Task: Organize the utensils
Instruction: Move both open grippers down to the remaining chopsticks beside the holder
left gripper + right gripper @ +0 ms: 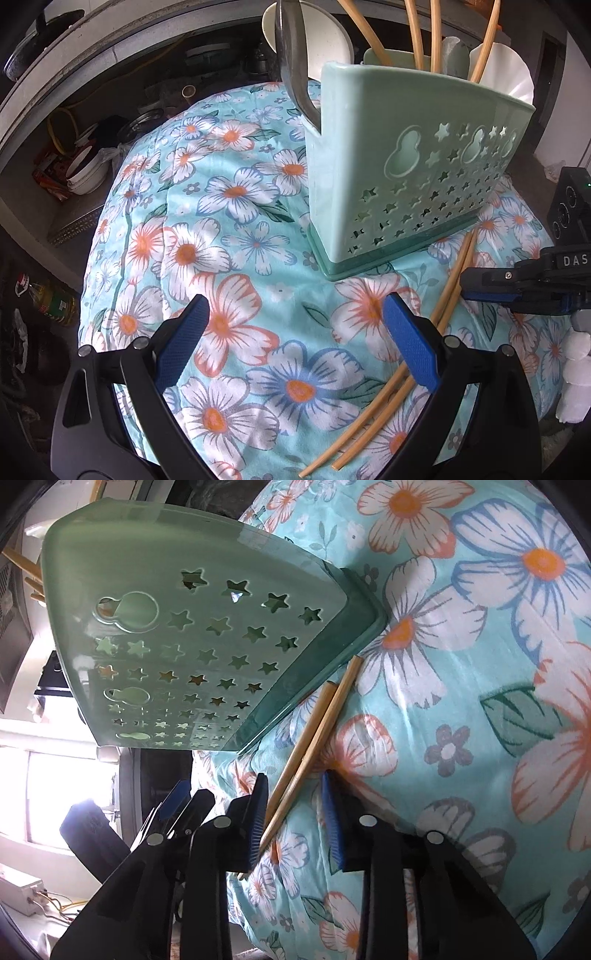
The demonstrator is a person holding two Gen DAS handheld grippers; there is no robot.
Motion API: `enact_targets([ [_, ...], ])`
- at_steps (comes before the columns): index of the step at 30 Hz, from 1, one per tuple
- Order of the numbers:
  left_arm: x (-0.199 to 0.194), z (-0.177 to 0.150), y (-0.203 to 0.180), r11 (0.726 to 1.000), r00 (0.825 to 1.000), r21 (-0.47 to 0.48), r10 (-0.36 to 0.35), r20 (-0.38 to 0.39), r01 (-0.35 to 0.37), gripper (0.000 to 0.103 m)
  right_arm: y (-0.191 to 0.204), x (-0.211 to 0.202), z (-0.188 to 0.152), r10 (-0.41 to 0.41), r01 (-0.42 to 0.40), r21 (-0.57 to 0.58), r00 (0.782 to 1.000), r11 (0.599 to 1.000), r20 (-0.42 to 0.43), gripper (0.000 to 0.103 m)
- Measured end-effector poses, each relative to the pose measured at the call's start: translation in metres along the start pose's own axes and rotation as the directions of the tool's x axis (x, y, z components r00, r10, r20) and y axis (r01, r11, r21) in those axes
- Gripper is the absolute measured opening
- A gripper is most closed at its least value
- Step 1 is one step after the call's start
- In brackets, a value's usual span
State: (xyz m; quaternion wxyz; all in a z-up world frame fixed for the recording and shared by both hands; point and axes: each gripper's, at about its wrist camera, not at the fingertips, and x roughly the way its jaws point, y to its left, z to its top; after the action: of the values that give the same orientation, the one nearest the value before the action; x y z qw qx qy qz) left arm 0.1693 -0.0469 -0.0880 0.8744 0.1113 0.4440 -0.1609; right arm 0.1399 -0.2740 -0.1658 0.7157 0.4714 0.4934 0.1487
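Left wrist view: the left gripper (291,332) hangs wide open over the floral cloth (229,192), holding nothing. The green holder (399,177) is already stuffed with utensils. Right wrist view: the right gripper (293,812) is spread around two loose chopsticks (314,734) lying beside the holder's base, probably lining up a pinch.

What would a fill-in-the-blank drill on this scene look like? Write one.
1. The holder is pierced with ____-shaped holes.
2. ____ chopsticks lie loose on the cloth.
3. The right gripper has its jaws ____ around them.
4. The left gripper holds ____.

Answers: star; two; open; nothing
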Motion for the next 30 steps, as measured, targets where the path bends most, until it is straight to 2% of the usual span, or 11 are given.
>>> enact_targets([
  [2, -0.002, 0.000, 0.000, 1.000, 1.000, -0.003, -0.004, 0.004, 0.004, 0.091, -0.004, 0.000, 0.000, 0.006, -0.006, 0.019, 1.000, 1.000, -0.002, 0.016],
  [7, -0.003, -0.001, -0.002, 1.000, 1.000, -0.009, -0.015, 0.002, 0.015, 0.091, -0.010, -0.001, -0.002, 0.002, -0.002, 0.028, 1.000, 1.000, -0.012, 0.006],
  [12, -0.005, 0.000, -0.011, 0.999, 0.999, 0.006, -0.035, 0.005, 0.035, 0.091, -0.019, -0.020, -0.007, -0.035, 0.035, 0.034, 0.999, 0.999, -0.002, 0.005],
  [15, -0.004, 0.001, -0.016, 0.999, 0.999, 0.008, -0.044, 0.001, 0.044, 0.091, -0.020, -0.030, -0.004, -0.028, 0.027, 0.043, 1.000, 0.999, 0.003, 0.005],
  [18, -0.003, 0.002, -0.019, 0.999, 0.999, 0.008, -0.045, -0.004, 0.045, 0.091, -0.021, -0.034, -0.003, 0.013, -0.013, 0.042, 1.000, 0.999, -0.002, 0.009],
  [19, -0.003, 0.002, -0.019, 0.999, 0.999, 0.008, -0.044, -0.004, 0.044, 0.091, -0.020, -0.032, -0.003, 0.033, -0.032, 0.045, 0.999, 0.998, -0.009, 0.014],
  [20, -0.004, 0.002, -0.018, 0.999, 0.999, 0.007, -0.042, -0.003, 0.042, 0.091, -0.019, -0.027, -0.003, 0.045, -0.044, 0.049, 0.999, 0.998, -0.019, 0.026],
  [22, -0.004, 0.002, -0.016, 0.999, 0.999, 0.001, -0.038, -0.004, 0.038, 0.091, -0.014, -0.017, -0.002, 0.043, -0.042, 0.046, 0.998, 0.998, -0.034, 0.032],
  [27, 0.000, 0.001, -0.007, 0.999, 0.999, -0.018, -0.035, -0.016, 0.035, 0.091, -0.007, 0.000, 0.008, 0.048, -0.047, 0.041, 0.998, 0.998, -0.030, 0.032],
  [30, 0.001, 0.000, -0.005, 0.999, 0.999, -0.027, -0.038, -0.020, 0.037, 0.091, -0.006, 0.004, 0.014, 0.041, -0.040, 0.044, 0.999, 0.998, -0.018, 0.025],
])
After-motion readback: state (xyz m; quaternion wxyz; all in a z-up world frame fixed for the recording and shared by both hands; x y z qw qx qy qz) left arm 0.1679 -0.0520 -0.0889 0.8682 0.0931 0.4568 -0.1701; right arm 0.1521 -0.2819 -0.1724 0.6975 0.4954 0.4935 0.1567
